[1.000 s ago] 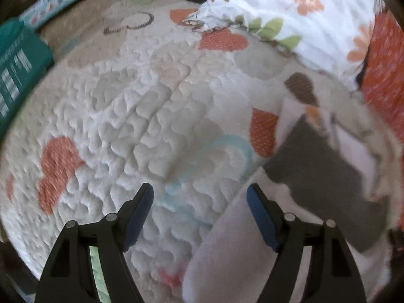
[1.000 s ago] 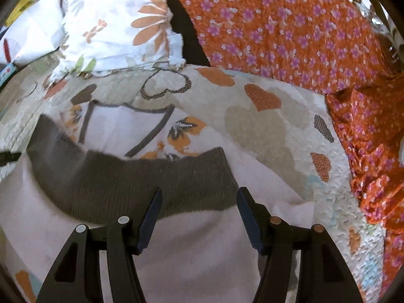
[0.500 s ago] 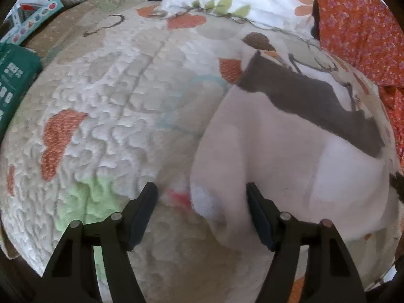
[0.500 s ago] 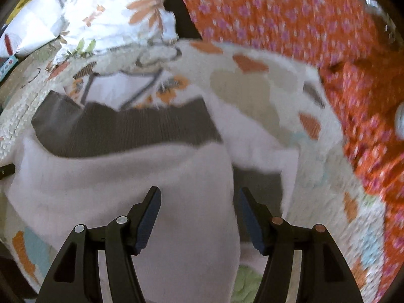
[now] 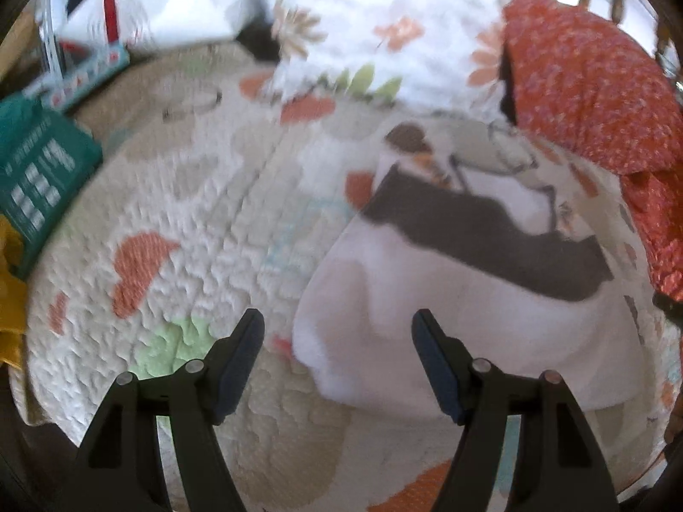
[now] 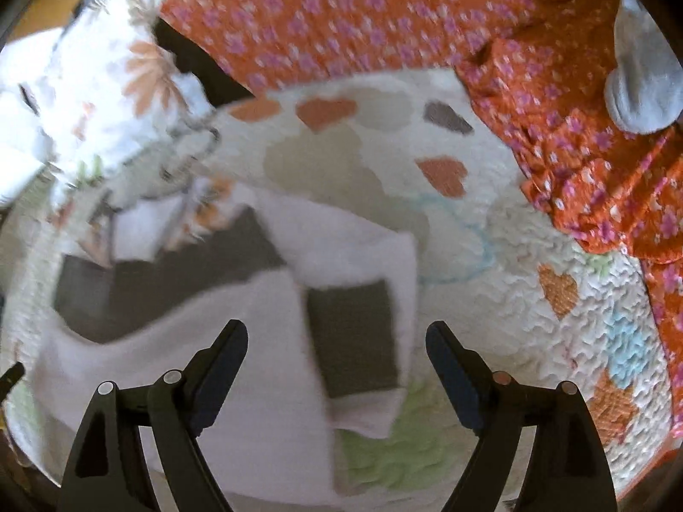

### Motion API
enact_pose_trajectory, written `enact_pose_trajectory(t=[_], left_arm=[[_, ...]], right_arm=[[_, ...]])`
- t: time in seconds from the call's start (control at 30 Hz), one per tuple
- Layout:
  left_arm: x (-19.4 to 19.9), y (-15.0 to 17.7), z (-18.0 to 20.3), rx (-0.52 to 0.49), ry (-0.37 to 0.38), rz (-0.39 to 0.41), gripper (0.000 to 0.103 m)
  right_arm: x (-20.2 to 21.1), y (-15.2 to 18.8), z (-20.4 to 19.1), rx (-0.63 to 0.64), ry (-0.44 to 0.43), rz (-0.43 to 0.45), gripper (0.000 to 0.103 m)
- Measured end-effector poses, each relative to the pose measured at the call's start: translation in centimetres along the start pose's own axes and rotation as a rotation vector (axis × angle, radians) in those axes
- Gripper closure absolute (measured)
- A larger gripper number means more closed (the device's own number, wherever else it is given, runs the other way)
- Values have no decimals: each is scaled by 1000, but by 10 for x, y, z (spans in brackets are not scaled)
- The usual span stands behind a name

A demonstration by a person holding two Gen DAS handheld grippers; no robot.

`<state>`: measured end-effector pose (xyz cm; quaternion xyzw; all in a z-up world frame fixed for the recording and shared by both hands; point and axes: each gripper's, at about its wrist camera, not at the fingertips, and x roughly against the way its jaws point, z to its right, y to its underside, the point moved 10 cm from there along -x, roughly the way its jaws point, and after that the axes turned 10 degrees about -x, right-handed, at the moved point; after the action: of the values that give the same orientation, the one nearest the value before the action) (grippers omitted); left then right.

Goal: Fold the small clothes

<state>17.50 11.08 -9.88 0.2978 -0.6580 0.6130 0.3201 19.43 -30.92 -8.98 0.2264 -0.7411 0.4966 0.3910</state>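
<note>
Left tool (image 5: 337, 352) wide open, nothing held, hovering over the quilt (image 5: 188, 230). Its right finger sits over the near left edge of the white garment (image 5: 461, 333); left finger over bare quilt. Contact with the cloth can't be told.

White garment with a dark grey band (image 5: 482, 230) lies flat on the quilt, at 1–3 o'clock from the left tool, band running across its far side. Beyond it, a second pale printed piece with dark trim (image 5: 499, 179), partly under the garment.

Right tool (image 6: 337, 352) also wide open, nothing gripped. Same white garment (image 6: 239, 341) below it and off to 9–10 o'clock; a folded-over flap with a dark grey panel (image 6: 354, 337) lies between the fingers. Frame is motion-blurred.

Surroundings: white floral pillow (image 5: 384, 34) at 12 o'clock in the left view, orange floral fabric (image 6: 384, 21) along 12–3 o'clock in the right view, teal box (image 5: 38, 170) at 9 o'clock in the left view, grey sock-like item (image 6: 640, 81) at 2 o'clock in the right view.
</note>
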Motion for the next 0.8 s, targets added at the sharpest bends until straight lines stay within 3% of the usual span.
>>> enact_pose_trajectory(t=[0.1,0.27,0.4,0.5,0.63,0.8], left_arm=[[22,-5,13,-57,-44,65,31],[36,4,29,-140,-115,128,29],[24,10,38,-188,-96,97,29],[16,14,40,-186,-86,74,29],[12,15,39,-167,-83,56,29],[5,12,37,-136,-81,38,29]], right_arm=[[5,11,-35,68,-45,-3,14],[-6,60,-77,232,-82,-113,15],[-30,82,-52,313,51,-175,15],[-39,73,-1,195,173,-209,16],[-19,39,13,26,87,-154,16],[-19,26,-48,114,-10,-93,16]])
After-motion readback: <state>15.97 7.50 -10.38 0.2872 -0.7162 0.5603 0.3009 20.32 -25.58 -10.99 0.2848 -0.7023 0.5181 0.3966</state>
